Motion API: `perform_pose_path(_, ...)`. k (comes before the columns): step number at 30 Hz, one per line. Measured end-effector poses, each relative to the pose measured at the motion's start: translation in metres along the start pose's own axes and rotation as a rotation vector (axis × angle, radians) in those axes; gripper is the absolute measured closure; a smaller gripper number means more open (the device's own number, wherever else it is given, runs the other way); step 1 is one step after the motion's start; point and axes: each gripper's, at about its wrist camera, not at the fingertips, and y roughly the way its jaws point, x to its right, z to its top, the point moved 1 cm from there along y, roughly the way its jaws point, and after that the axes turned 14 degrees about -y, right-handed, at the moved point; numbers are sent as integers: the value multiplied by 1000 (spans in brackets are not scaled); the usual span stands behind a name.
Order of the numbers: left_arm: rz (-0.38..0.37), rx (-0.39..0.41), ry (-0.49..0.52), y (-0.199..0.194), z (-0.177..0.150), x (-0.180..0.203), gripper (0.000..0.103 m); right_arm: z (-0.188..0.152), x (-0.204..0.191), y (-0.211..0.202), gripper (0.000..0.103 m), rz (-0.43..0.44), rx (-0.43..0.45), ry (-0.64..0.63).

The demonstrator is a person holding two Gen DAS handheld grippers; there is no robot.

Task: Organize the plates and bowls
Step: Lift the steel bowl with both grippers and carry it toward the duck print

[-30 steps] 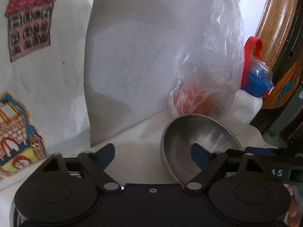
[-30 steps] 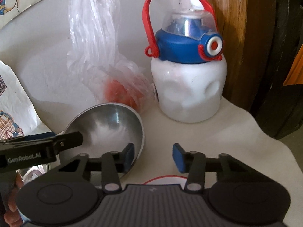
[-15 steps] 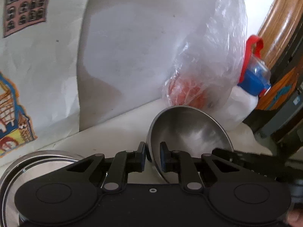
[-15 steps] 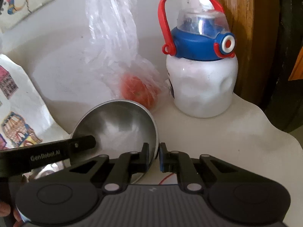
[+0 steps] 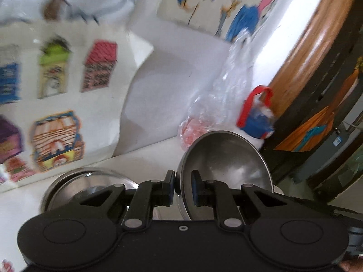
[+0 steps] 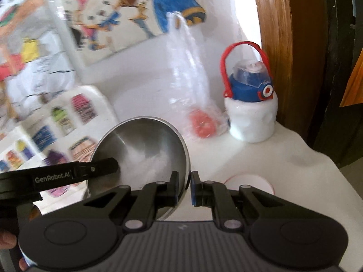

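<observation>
A steel bowl (image 5: 226,170) is held tilted above the white table, and it also shows in the right wrist view (image 6: 145,151). My left gripper (image 5: 183,189) is shut on the bowl's left rim. My right gripper (image 6: 184,188) is shut on its right rim. The left gripper's finger (image 6: 99,170) reaches into the bowl in the right wrist view. Stacked steel plates (image 5: 90,185) lie on the table below left of the bowl. A white plate with a red rim (image 6: 249,182) lies under my right gripper.
A clear plastic bag with a red fruit (image 6: 199,122) and a white bottle with a blue lid and red handle (image 6: 251,104) stand at the back. A papered wall with pictures (image 5: 56,86) is on the left. A wooden frame (image 6: 276,45) rises at the right. The table edge (image 6: 340,174) drops off at the right.
Both grippers closed on the bowl's rim one second to half a second ago. Since then both have lifted and drawn back with the bowl, bringing the stacked plates and wall pictures into view.
</observation>
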Motion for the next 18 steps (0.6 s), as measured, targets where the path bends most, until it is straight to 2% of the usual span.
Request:
perform_pose_path(8, 25, -26, -17, -93, -43, -18, 87, -43, -48, -60, 91, 64, -64, -1)
perform_pose_path(13, 32, -80, -31, -129, -75, -39, 87, -81, -71, -74, 91, 111, -124, 38)
perform_pose_path(18, 53, -144, -51, -145, -105, -62, 87, -113, -93, -80, 91, 132, -194, 42)
